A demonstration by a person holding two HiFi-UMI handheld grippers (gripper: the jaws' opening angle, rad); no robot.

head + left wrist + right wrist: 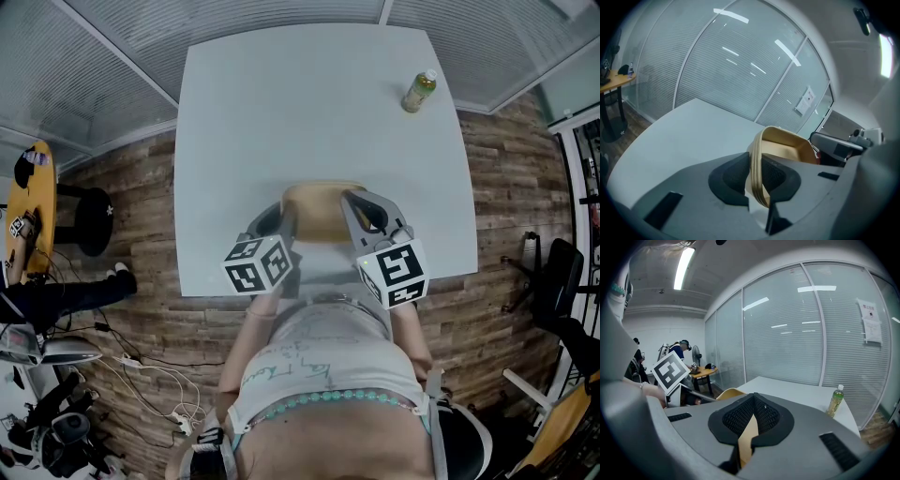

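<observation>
A tan shallow tray [319, 208] hangs over the near edge of the white table [309, 112], held from both sides. My left gripper [279, 223] is shut on the tray's left rim; in the left gripper view the tray [787, 144] runs away from the left gripper [757, 177], with its rim between the black pads. My right gripper [361, 214] is shut on the right rim, and the right gripper view shows a thin edge of the tray [749, 439] pinched in the right gripper [752, 422]. A green drink bottle [419, 91] stands upright at the table's far right corner.
The bottle [835, 401] is well away from the tray. Glass walls with blinds [740, 70] close off the far side. A black stool [92, 220] and an orange desk [33, 206] stand left, cables [150, 375] lie on the wooden floor, and a black chair [562, 281] is right.
</observation>
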